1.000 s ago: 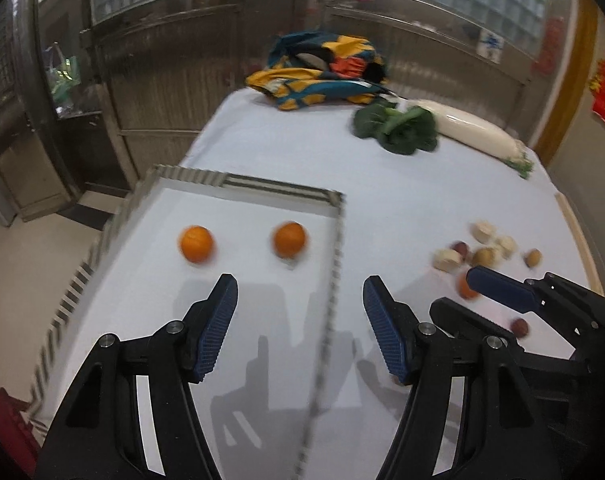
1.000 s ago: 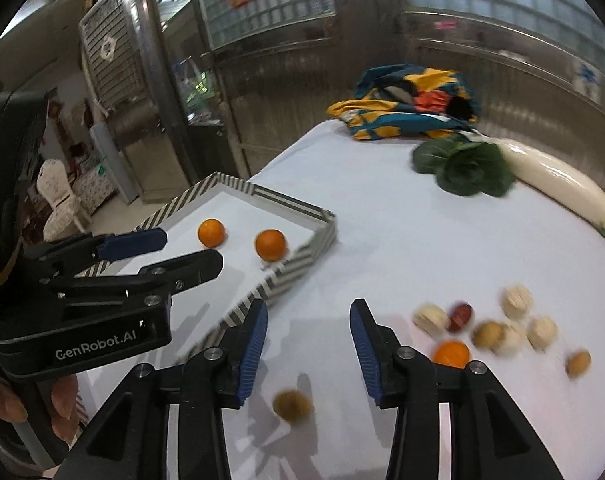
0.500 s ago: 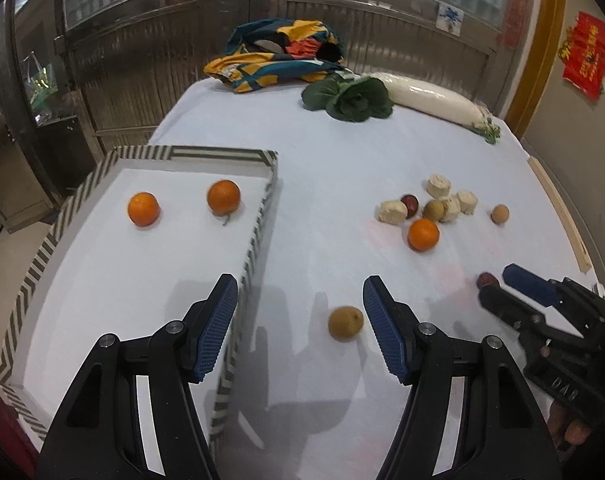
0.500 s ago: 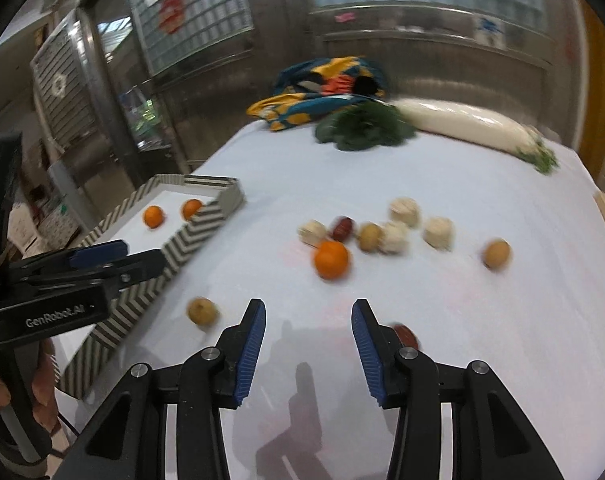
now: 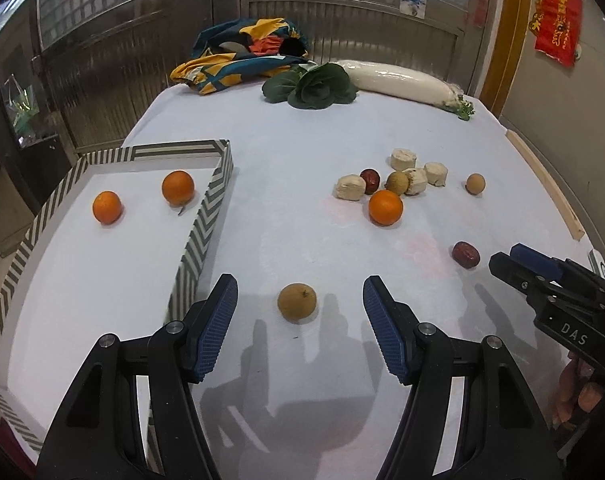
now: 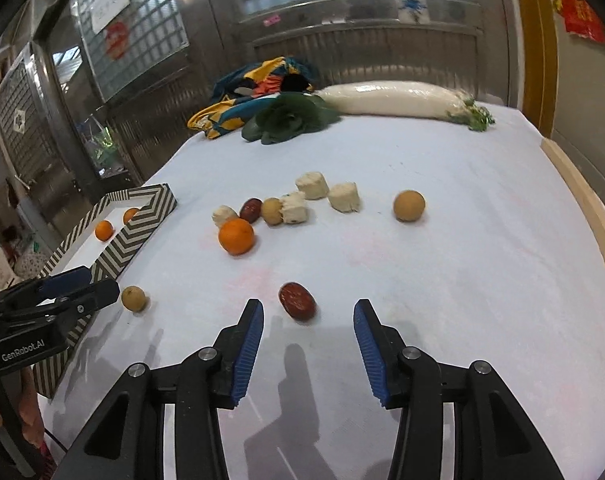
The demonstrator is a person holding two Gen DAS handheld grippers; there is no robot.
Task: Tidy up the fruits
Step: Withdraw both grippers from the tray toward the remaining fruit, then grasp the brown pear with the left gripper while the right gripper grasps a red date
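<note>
1. Change since the earlier frames: both views have swung from the striped tray toward the loose fruit; the left gripper (image 5: pixel 300 304), formerly over the tray, now frames a brown round fruit (image 5: pixel 297 303), and the right gripper (image 6: pixel 307 322) now frames a dark red date (image 6: pixel 297 301).
2. Left gripper: jaws stand wide, empty; the brown fruit lies on the cloth between the tips, apart from both pads.
3. Right gripper: jaws moderately apart, empty; the date sits just beyond the tips, nearer the left pad (image 6: pixel 249 344).
4. Tray (image 5: pixel 206 216), chevron-striped rim, left of frame: holds two oranges (image 5: pixel 107 207) (image 5: pixel 177 187), apart from each other.
5. White table (image 5: pixel 286 160), centre right: one orange (image 5: pixel 385 207), a second date (image 5: pixel 370 181), two more brown fruits (image 5: pixel 397 183) (image 5: pixel 475 183), four pale chunks (image 5: pixel 351 187).
6. Far edge: leafy green (image 5: pixel 314 86), white radish (image 5: pixel 398 80), patterned cloth (image 5: pixel 238 56).
7. Writing: "GenRobot.AI" on the left gripper body in the right wrist view; "DAS" on the right gripper body in the left wrist view.
</note>
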